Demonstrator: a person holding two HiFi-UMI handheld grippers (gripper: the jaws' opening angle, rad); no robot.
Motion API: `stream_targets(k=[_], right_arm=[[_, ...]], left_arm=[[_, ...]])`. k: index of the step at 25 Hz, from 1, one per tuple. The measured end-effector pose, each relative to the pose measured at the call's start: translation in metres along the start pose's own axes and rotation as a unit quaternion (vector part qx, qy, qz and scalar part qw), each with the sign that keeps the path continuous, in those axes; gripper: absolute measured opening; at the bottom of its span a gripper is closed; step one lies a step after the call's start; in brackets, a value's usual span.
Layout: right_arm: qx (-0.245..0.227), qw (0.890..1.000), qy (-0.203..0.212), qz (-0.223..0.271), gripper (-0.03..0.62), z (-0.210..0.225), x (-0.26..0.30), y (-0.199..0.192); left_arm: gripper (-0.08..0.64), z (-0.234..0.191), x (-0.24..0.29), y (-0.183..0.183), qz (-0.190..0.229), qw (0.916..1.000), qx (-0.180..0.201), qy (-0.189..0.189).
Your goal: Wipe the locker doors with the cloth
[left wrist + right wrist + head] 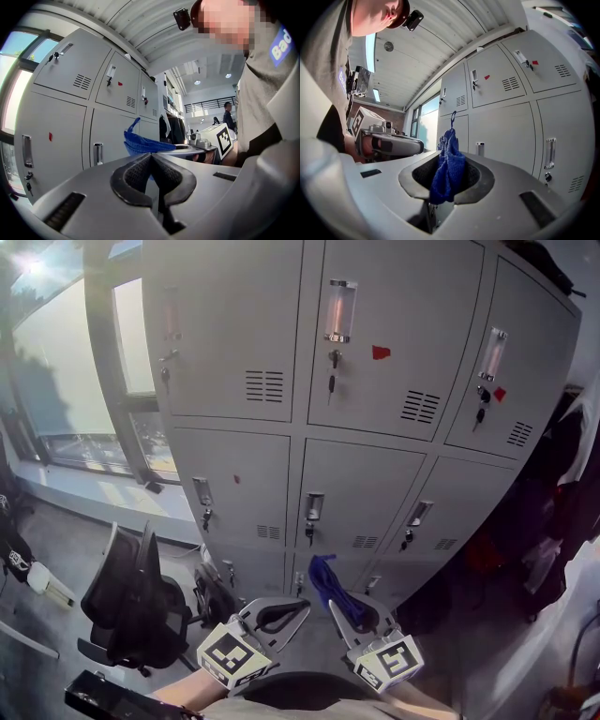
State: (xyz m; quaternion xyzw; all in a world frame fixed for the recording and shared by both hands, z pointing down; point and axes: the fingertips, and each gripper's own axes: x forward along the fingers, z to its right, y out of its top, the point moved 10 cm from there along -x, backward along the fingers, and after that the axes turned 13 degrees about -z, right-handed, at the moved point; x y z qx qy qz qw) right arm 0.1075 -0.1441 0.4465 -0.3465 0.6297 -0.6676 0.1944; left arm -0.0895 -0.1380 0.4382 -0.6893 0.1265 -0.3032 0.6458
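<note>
While right gripper (449, 179) clamps cloth (450, 157), lockers (361, 488) seem apart.

I can read next to nothing from here. The left cube (234, 655) and the right cube (392, 661) carry black-and-white square marker patterns, with no letters or numbers. The right cube's pattern shows again in the left gripper view. The locker doors (234, 324) bear clear card holders (340, 311), and I can make out no writing in any of them. Two small red stickers (380, 352) on the upper doors show no print that I can tell at this size. A blue patch (281, 44) with white letters sits on the person's shirt, cut off by the frame edge. A white mark (17, 559) on a dark thing at the far left is too small to read.
</note>
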Motion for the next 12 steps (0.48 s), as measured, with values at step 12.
stream_targets(k=[12], right_arm=[[-0.004, 1.0, 0.003, -0.001, 0.075, 0.0008, -0.0033, 0.0034]], left_arm=[[0.008, 0.0032, 0.0009, 0.0047, 0.0, 1.0, 0.005, 0.002]])
